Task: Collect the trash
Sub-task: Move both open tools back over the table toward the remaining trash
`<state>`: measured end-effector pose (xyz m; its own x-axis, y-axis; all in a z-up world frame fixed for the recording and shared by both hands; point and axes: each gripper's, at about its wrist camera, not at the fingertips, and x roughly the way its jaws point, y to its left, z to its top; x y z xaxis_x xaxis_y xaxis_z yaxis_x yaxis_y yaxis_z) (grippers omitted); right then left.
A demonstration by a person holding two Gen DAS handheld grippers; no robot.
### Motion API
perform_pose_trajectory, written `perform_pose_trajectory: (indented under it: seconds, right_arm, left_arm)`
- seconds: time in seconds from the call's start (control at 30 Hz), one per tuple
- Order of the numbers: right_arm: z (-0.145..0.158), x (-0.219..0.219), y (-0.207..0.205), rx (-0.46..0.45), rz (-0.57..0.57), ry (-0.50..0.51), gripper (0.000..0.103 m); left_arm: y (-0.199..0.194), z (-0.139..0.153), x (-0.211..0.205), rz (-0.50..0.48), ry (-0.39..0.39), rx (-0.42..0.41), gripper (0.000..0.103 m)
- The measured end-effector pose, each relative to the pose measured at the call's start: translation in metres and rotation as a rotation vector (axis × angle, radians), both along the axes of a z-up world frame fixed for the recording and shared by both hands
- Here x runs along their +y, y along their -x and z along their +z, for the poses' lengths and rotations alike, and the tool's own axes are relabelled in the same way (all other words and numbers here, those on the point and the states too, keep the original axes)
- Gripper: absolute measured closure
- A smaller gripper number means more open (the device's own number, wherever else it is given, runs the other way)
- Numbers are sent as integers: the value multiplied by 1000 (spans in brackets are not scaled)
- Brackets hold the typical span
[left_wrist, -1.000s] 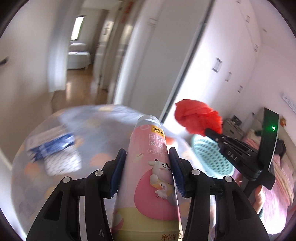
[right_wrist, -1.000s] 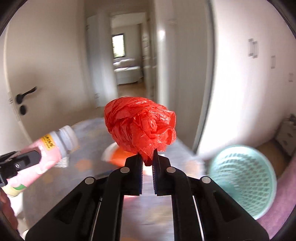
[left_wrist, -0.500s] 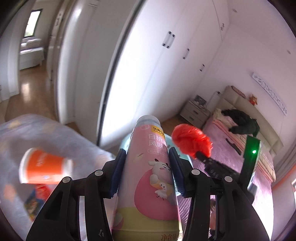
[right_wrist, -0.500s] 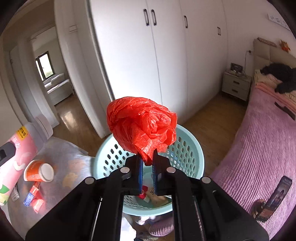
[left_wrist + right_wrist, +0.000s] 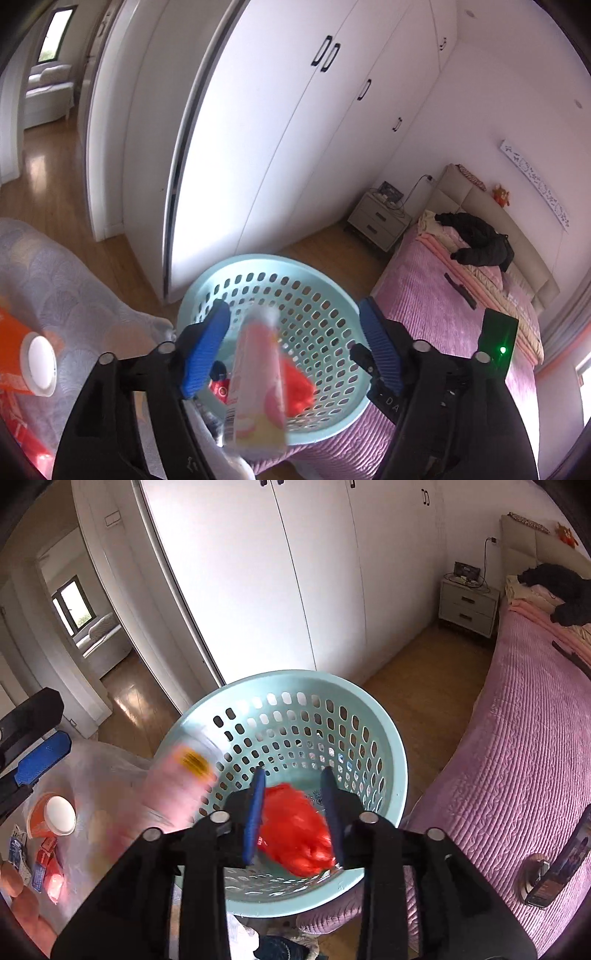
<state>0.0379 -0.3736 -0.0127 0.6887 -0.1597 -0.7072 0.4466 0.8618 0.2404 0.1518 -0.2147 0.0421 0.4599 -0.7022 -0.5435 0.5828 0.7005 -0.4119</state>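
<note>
A pale green perforated basket (image 5: 314, 280) (image 5: 384, 738) stands on the floor below both grippers. My left gripper (image 5: 295, 347) is open above it; the pink bottle (image 5: 256, 387) (image 5: 177, 786) is blurred, falling free between the fingers. My right gripper (image 5: 293, 808) is open; the crumpled red plastic bag (image 5: 295, 830) (image 5: 297, 391) drops inside the basket, touching neither finger. Other trash lies at the basket bottom.
A round table with a patterned cloth (image 5: 62, 280) is at left, holding an orange cup (image 5: 22, 362) (image 5: 53, 814) and small packets (image 5: 40, 860). A pink bed (image 5: 517, 738) is at right, white wardrobes (image 5: 258, 129) behind, a nightstand (image 5: 376, 221) beyond.
Both grippers opened over the basket. The pink bottle left the left fingers and the red bag left the right fingers; both are falling into the basket.
</note>
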Motion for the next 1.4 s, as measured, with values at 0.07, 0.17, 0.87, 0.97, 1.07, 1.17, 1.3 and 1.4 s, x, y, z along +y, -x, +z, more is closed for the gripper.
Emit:
perform_pose_trajectory:
  seconds: [0.07, 0.17, 0.87, 0.97, 1.07, 1.17, 1.3, 1.4]
  right_arm:
    - [3, 1, 3, -19, 5, -9, 59]
    - [12, 2, 6, -36, 20, -17, 59]
    - [86, 143, 13, -201, 341, 92, 46]
    - [82, 174, 9, -198, 418, 106, 45]
    - [70, 204, 2, -182, 499, 99, 45]
    - [49, 235, -6, -142, 572, 65, 45]
    - [25, 266, -11, -97, 632, 44, 45]
    - [18, 281, -14, -77, 655, 66, 45]
  left_arm:
    - [4, 3, 7, -6, 9, -4, 27]
    - [9, 6, 13, -4, 28, 7, 27]
    - [73, 76, 223, 391, -52, -157, 22]
    - [73, 75, 272, 490, -79, -151, 22]
    - [72, 67, 313, 566, -104, -134, 22]
    - [68, 46, 352, 662, -148, -90, 22]
    - [58, 8, 399, 740, -164, 26, 22]
    - [51, -19, 411, 752, -192, 100, 22]
